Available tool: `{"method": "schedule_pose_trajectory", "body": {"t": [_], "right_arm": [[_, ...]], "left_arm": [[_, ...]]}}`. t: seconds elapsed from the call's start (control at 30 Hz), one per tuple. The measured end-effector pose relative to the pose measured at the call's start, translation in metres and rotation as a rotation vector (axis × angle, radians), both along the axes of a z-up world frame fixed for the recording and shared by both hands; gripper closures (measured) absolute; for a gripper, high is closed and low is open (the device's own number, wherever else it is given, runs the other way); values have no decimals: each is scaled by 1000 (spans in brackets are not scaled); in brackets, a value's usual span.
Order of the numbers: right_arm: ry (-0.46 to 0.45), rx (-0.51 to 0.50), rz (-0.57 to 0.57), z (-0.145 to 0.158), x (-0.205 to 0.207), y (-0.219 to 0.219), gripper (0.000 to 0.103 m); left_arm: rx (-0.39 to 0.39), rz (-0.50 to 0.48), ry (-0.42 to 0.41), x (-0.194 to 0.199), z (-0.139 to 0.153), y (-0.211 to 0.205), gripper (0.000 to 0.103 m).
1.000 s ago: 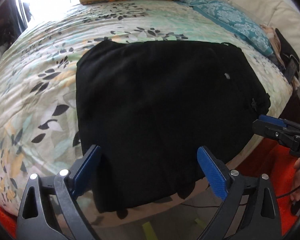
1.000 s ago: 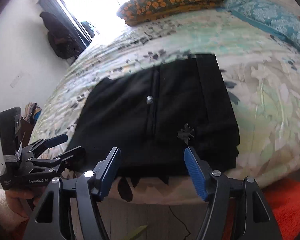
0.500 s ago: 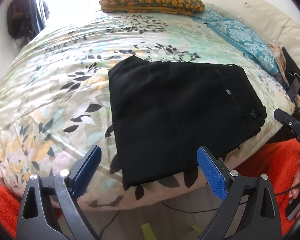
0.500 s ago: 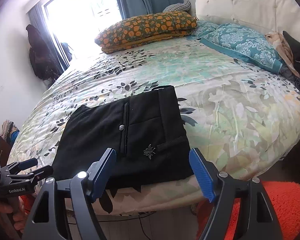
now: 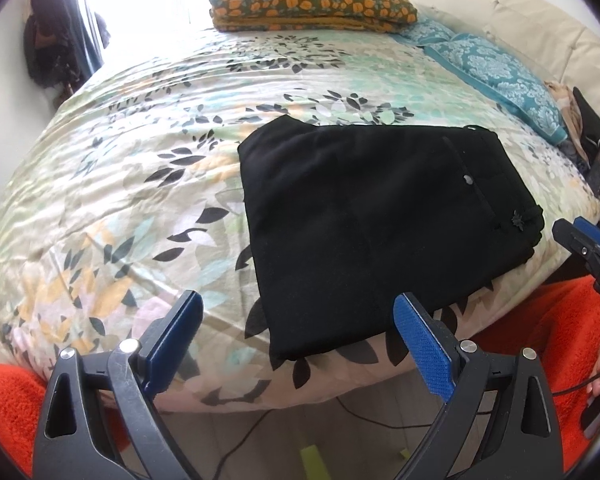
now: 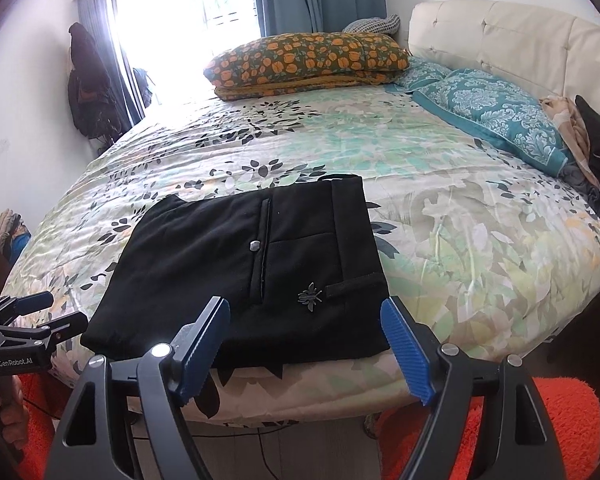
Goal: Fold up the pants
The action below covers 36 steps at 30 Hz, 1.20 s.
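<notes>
The black pants lie folded into a flat rectangle near the front edge of the bed; they also show in the right wrist view, with a silver button and a small metal bee pin on top. My left gripper is open and empty, held back from the bed edge, left of the pants' near corner. My right gripper is open and empty, just in front of the pants' near edge. Each gripper shows in the other's view, the right one and the left one.
The bed has a floral cover. An orange-patterned pillow and teal pillows lie at the far side by a cream headboard. An orange rug covers the floor in front. Clothes hang at the left wall.
Both grippers have pulled back and up from the pants, which now look smaller and fully in view. Both stay open and empty. The pants have not moved.
</notes>
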State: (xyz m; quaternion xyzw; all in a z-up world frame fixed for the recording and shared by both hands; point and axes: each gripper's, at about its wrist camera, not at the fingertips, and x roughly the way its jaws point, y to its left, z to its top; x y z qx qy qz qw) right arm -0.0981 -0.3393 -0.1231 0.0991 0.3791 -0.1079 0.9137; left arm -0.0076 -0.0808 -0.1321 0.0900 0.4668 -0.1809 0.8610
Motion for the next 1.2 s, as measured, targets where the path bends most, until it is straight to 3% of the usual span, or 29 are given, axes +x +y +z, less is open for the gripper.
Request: {"method": "schedule_pose_trajectory", "body": {"t": [0.13,0.27,0.4,0.53,0.63,0.73,0.83,0.87,0.97,1.0,1.03,1.07,1.2], "right_arm": [[3,21,-14,-2,0,-6,25],[-24,102,-69,-1,-5,-27,25],[-33,362,-101,-9,0,-77,21],[117,632,-52,-40,38,-130,21],[241,658,31,-63,68,-146,21],[334,704,72,-89,90,-153,21],[403,866,193,-115,103,-141,20],[422,879,230,-118,105,-133,20],[455,786,301,-116,112,-114,24],[455,777,309,-116,113,-111,41],[448,782,327,-114,112,-110,53],[430,781,343,-109,111,-108,56],[344,684,426,-74,106,-85,66]], "left_arm": [[7,3,15,3,-6,3,6],[-77,19,81,17,-11,17,6],[-215,33,169,43,-17,33,6],[-271,11,302,74,-40,29,6],[-280,-5,385,93,-61,18,6],[-320,20,407,105,-70,13,6],[-393,-1,446,111,-71,6,7],[-421,-20,467,113,-72,2,8],[-362,-2,440,115,-74,-3,47],[-374,5,430,115,-72,0,63],[-397,11,424,115,-68,4,70],[-413,16,414,114,-62,9,82],[-426,-14,344,107,-23,21,87]]}}
